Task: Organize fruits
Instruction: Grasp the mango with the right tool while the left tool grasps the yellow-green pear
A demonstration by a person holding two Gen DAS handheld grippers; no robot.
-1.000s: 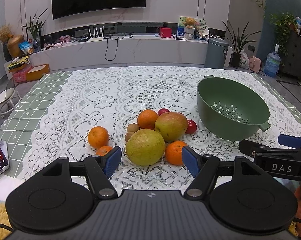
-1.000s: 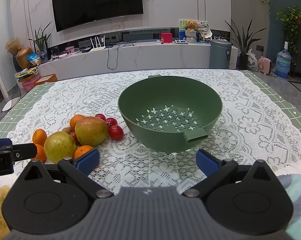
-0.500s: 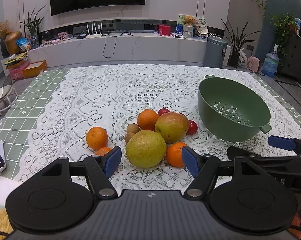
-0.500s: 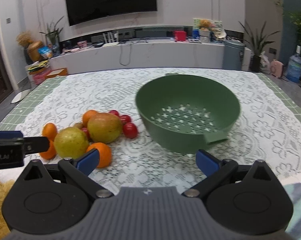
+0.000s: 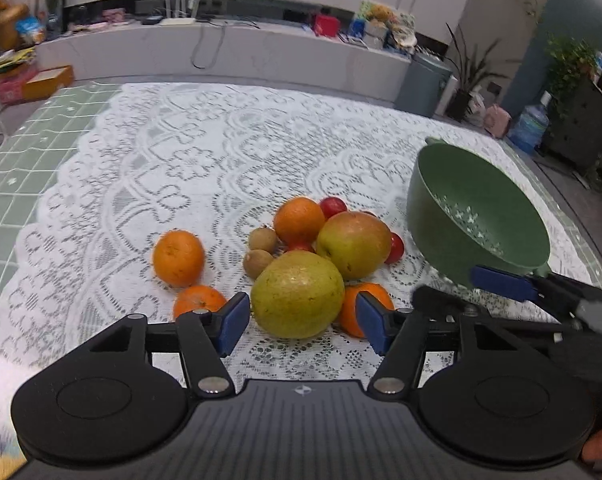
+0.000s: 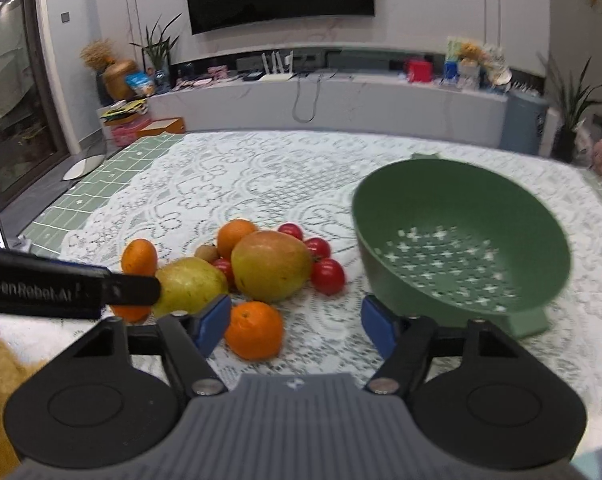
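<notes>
- Fruit: your pear [image 5: 297,294], mango [image 5: 353,244], oranges, tomatoes all lie heaped on the tabletop [image 5: 205,160]; none sorted yet.
- Colander [image 6: 461,240]: beside the heap, holds nothing.
- Left gripper [image 5: 301,322]: closing around the pear, pads not touching.
- Right gripper [image 6: 297,326]: closing, near one orange [image 6: 254,330], carrying nothing.

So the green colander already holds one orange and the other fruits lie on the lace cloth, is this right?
Not quite: the colander holds nothing, as the right wrist view shows. All oranges, such as this one, lie on the lace cloth with the other fruits.
</notes>
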